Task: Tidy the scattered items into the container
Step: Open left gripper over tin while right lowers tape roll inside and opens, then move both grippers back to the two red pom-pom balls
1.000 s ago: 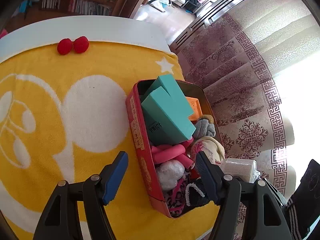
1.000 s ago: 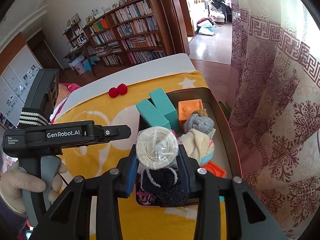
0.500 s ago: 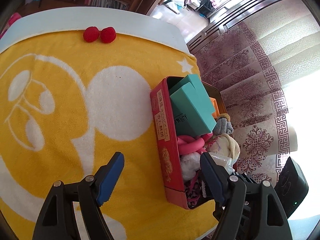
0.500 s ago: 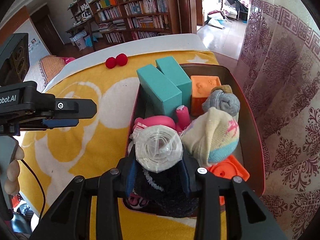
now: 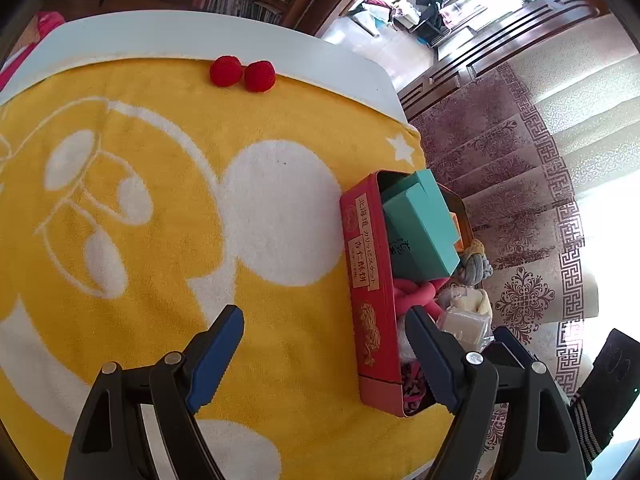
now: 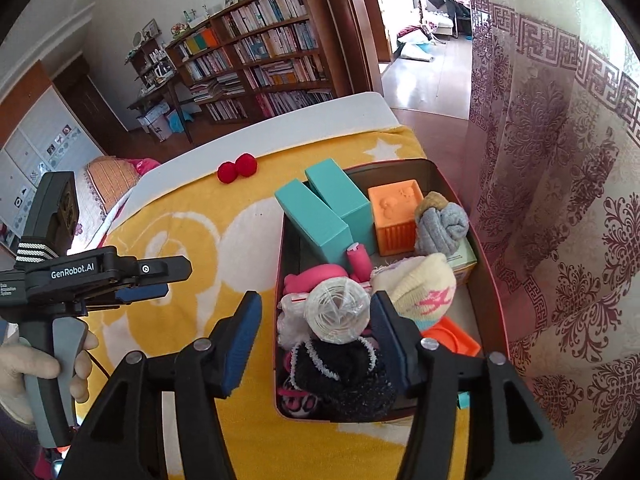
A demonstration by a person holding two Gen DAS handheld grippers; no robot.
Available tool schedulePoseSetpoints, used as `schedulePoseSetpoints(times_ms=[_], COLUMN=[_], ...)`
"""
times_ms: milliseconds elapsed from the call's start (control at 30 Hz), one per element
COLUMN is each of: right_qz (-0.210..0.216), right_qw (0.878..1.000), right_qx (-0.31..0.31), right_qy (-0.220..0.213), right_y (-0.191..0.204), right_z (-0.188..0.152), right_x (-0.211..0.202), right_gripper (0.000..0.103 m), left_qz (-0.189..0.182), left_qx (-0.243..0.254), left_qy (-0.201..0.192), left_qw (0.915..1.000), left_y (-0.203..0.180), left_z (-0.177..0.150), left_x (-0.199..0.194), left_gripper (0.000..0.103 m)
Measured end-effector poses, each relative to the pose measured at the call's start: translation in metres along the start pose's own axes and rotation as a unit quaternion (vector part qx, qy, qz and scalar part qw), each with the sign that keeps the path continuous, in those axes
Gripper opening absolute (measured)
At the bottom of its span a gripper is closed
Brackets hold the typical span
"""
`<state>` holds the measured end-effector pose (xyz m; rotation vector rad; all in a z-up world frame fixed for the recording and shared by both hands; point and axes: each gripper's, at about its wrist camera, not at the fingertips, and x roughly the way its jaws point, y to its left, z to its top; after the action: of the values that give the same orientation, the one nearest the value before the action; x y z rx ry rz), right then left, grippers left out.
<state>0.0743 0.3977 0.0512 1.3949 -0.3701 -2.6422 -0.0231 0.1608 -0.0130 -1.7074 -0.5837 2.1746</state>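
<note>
As seen, two red balls point(image 5: 243, 73), two teal boxes point(image 6: 326, 210), one tin point(image 5: 367, 280)

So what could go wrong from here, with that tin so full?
The wrapped roll lies on top of a heaped pile in the tin as the right tool opens; it might roll off. The tin sits near the table's corner, so a nudge could shift it. The two red balls near the far edge could roll away.

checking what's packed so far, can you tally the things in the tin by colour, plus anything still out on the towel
In the red tin:
teal boxes: 2
orange items: 2
pink items: 2
grey sock bundle: 1
cream hat: 1
white wrapped rolls: 2
black fuzzy sock: 1
Out on the towel:
red balls: 2
Total: 13
</note>
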Motion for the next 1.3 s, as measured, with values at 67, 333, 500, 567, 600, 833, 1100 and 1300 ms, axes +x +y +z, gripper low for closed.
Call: schedulePoseSetpoints(times_ms=[67, 333, 500, 567, 600, 833, 1100, 1300], right_qz=[0.002, 0.004, 0.008, 0.012, 0.013, 0.023, 0.037, 0.038], right_qw=[1.000, 0.999, 0.999, 1.000, 1.000, 1.000, 0.999, 0.998], right_qx=[0.006, 0.022, 0.018, 0.012, 0.008, -0.001, -0.008, 0.011], right_qy=[-0.008, -0.029, -0.025, -0.022, -0.020, -0.003, 0.023, 0.053], right_y=[0.002, 0.011, 0.027, 0.035, 0.040, 0.068, 0.098, 0.106], right_z=[0.005, 0.021, 0.031, 0.035, 0.037, 0.055, 0.069, 0.075], right_x=[-0.005, -0.008, 0.005, 0.011, 0.014, 0.046, 0.086, 0.119], right_gripper=[0.061, 0.061, 0.061, 0.061, 0.061, 0.062, 0.062, 0.062], left_qz=[0.003, 0.014, 0.024, 0.032, 0.035, 0.046, 0.057, 0.058], left_qx=[-0.005, -0.022, -0.028, -0.026, -0.026, -0.039, -0.067, -0.090], left_qy=[-0.001, -0.007, -0.012, -0.018, -0.020, -0.024, -0.029, -0.035], left_qw=[1.0000, 0.9996, 0.9992, 0.9990, 0.9989, 0.9979, 0.9957, 0.9937], left_y=[0.005, 0.030, 0.045, 0.051, 0.054, 0.081, 0.118, 0.143], left_z=[0.001, 0.005, 0.012, 0.016, 0.018, 0.030, 0.039, 0.048], left_x=[-0.002, -0.013, -0.020, -0.024, -0.025, -0.032, -0.041, -0.043], left_gripper=[0.084, 0.084, 0.085, 0.085, 0.085, 0.085, 0.085, 0.093])
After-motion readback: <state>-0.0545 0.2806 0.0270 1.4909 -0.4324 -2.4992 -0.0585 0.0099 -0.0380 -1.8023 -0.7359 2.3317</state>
